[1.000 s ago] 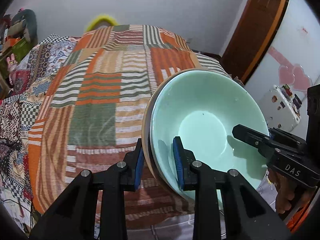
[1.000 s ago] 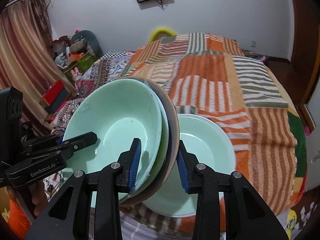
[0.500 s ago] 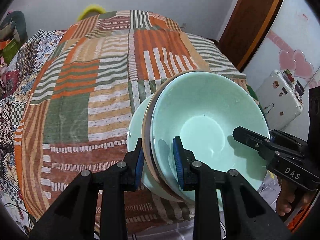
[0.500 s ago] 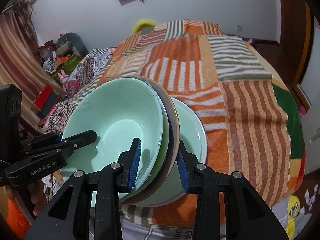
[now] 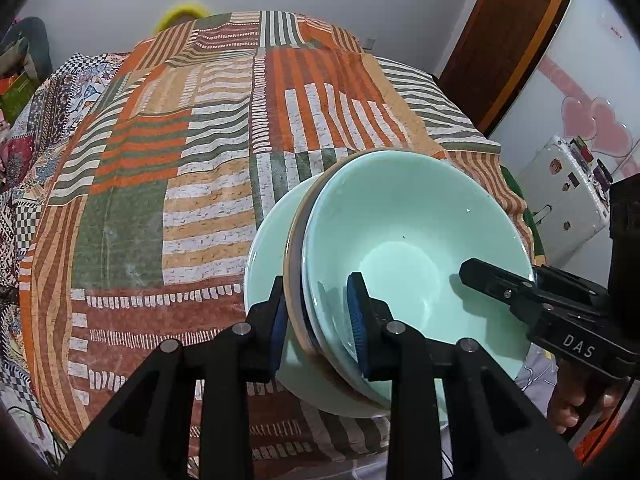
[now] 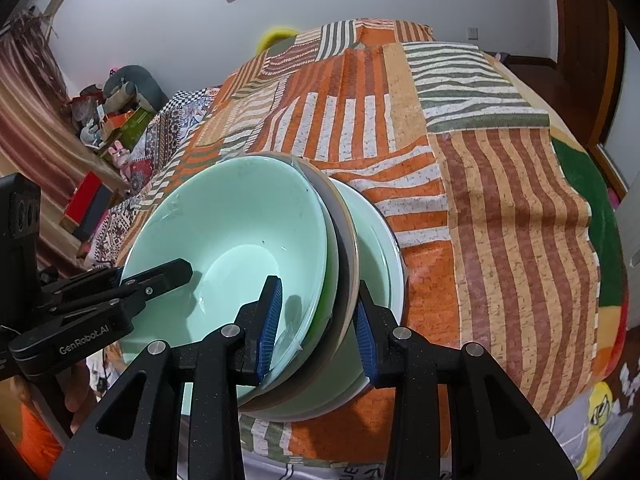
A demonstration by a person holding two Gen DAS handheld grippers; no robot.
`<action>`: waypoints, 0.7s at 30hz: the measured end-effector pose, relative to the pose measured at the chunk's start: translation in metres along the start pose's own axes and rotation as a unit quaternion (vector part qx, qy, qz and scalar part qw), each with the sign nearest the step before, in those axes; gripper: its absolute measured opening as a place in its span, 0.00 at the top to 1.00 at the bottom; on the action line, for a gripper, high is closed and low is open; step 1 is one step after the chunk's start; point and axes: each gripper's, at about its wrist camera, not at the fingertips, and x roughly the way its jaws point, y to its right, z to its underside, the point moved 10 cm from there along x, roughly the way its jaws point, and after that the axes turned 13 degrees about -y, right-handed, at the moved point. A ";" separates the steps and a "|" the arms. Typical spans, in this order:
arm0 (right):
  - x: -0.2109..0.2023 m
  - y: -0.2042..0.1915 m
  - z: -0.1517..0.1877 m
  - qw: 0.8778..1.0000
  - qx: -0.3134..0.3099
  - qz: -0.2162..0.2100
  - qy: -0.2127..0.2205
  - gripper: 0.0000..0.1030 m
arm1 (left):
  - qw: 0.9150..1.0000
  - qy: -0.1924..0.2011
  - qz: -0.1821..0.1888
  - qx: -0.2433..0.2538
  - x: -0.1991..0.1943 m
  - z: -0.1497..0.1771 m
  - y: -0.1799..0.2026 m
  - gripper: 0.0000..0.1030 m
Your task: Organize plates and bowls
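Observation:
A stack of nested bowls, mint green [image 5: 400,236] [image 6: 240,240] on top with a beige-rimmed one [image 5: 294,264] [image 6: 348,248] under it, is held tilted by both grippers. My left gripper [image 5: 320,320] is shut on its near-left rim. My right gripper [image 6: 316,320] is shut on the opposite rim and shows in the left wrist view [image 5: 496,284]. The stack sits directly over, perhaps inside, a larger mint bowl [image 5: 268,240] [image 6: 384,248] resting on the bed near its front edge.
The patchwork orange, green and white striped bedspread [image 5: 200,140] [image 6: 500,160] stretches behind the bowls. A white fridge [image 5: 560,208] and a brown door [image 5: 512,40] stand to the right. Clutter and boxes [image 6: 100,120] lie left of the bed.
Both grippers have carried the bowl stack over the larger mint bowl on the bed and lowered it toward that bowl. Both stay shut on the rims.

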 end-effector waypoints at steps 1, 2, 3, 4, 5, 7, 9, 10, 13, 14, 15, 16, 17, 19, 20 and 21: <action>0.001 0.000 -0.001 1.000 0.000 -0.001 -0.001 0.69 | 1.000 0.001 0.000 0.001 0.000 0.000 0.001 0.71; 0.002 0.001 0.000 1.000 -0.001 -0.005 -0.001 0.67 | 1.000 0.002 0.000 0.003 0.000 0.000 0.002 0.71; 0.003 0.001 0.000 1.000 -0.001 -0.007 -0.001 0.66 | 1.000 0.005 -0.006 0.009 0.000 0.000 0.003 0.71; 0.003 0.001 0.000 1.000 -0.003 -0.007 0.000 0.66 | 1.000 0.007 -0.012 0.012 -0.001 0.000 0.004 0.71; 0.002 0.002 0.001 1.000 -0.007 -0.001 0.003 0.65 | 0.999 0.012 -0.024 0.017 -0.002 0.000 0.004 0.70; -0.001 0.007 0.000 0.999 -0.014 0.035 0.013 0.54 | 0.998 0.021 -0.048 0.029 -0.006 0.001 0.006 0.69; -0.008 0.010 0.000 0.998 -0.017 0.048 0.022 0.47 | 0.997 0.028 -0.055 0.035 -0.012 0.003 0.007 0.69; -0.012 0.010 0.000 0.998 -0.018 0.047 0.026 0.47 | 0.997 0.031 -0.056 0.037 -0.016 0.004 0.008 0.69; -0.031 0.010 0.002 0.998 -0.022 0.050 0.042 0.47 | 0.996 0.057 -0.055 0.038 -0.038 0.005 0.011 0.69; -0.037 0.009 0.001 0.997 -0.025 0.051 0.048 0.47 | 0.996 0.068 -0.052 0.038 -0.048 0.005 0.012 0.69; -0.046 0.007 0.001 0.997 -0.028 0.051 0.058 0.47 | 0.995 0.085 -0.047 0.036 -0.063 0.005 0.013 0.69; -0.057 0.005 0.000 0.996 -0.031 0.051 0.069 0.47 | 0.994 0.094 -0.043 0.035 -0.072 0.005 0.014 0.69; -0.063 0.003 -0.001 0.995 -0.034 0.049 0.078 0.47 | 0.993 0.107 -0.038 0.034 -0.084 0.004 0.015 0.69; -0.081 -0.004 -0.003 0.993 -0.040 0.046 0.098 0.47 | 0.990 0.137 -0.032 0.032 -0.110 0.004 0.019 0.68; -0.095 -0.009 -0.003 0.991 -0.045 0.043 0.115 0.47 | 0.987 0.152 -0.032 0.032 -0.123 0.005 0.021 0.68; -0.101 -0.013 -0.004 0.990 -0.049 0.041 0.123 0.47 | 0.985 0.169 -0.031 0.032 -0.137 0.006 0.023 0.66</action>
